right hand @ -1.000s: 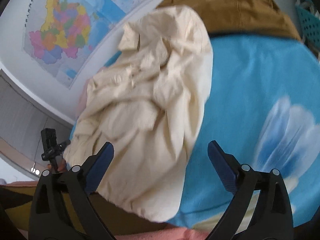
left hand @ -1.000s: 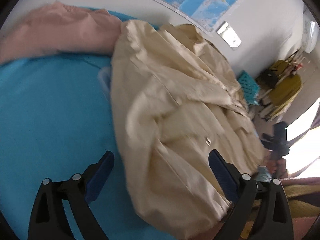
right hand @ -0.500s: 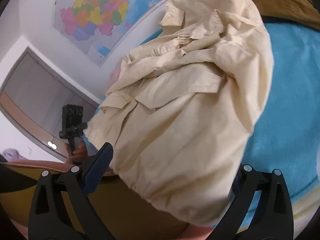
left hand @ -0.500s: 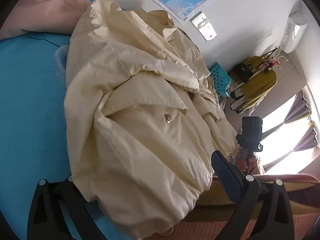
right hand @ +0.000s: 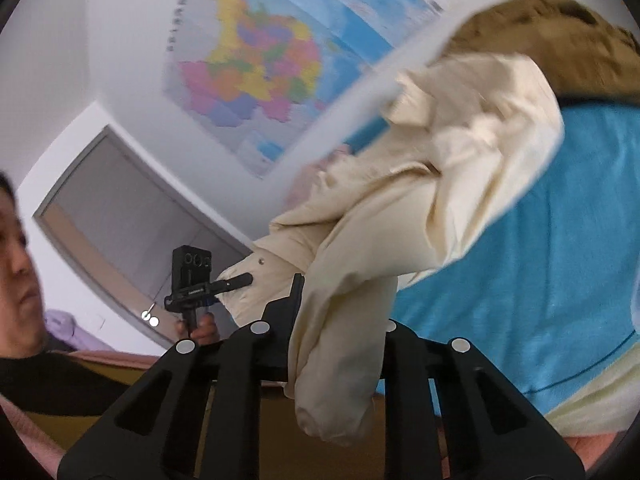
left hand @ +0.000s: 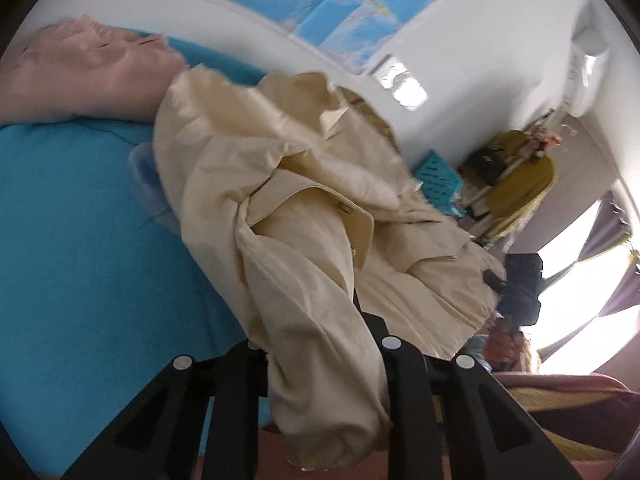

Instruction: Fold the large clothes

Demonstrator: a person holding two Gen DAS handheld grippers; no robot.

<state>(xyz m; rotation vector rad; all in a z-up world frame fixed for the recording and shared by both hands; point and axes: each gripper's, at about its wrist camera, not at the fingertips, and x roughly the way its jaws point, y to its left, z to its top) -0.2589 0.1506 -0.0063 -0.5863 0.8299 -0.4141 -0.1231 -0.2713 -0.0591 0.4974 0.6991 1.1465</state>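
A large cream jacket (left hand: 288, 184) lies crumpled on the blue bed cover (left hand: 72, 240). My left gripper (left hand: 316, 344) is shut on a bunched edge of the jacket, and the cloth hangs over its fingers. In the right wrist view my right gripper (right hand: 336, 332) is shut on another bunched part of the cream jacket (right hand: 452, 184), lifted above the blue cover (right hand: 560, 260). Both sets of fingertips are hidden by fabric.
A pink garment (left hand: 84, 76) lies at the bed's far left and a brown garment (right hand: 560, 40) at the far side. A wall map (right hand: 264, 56) hangs behind. A teal basket (left hand: 436, 176) and a clothes rack (left hand: 516, 176) stand beside the bed.
Both grippers were open over the jacket's hem; both have shut on it and pulled the fabric up into bunches, with the jacket lifted toward me.
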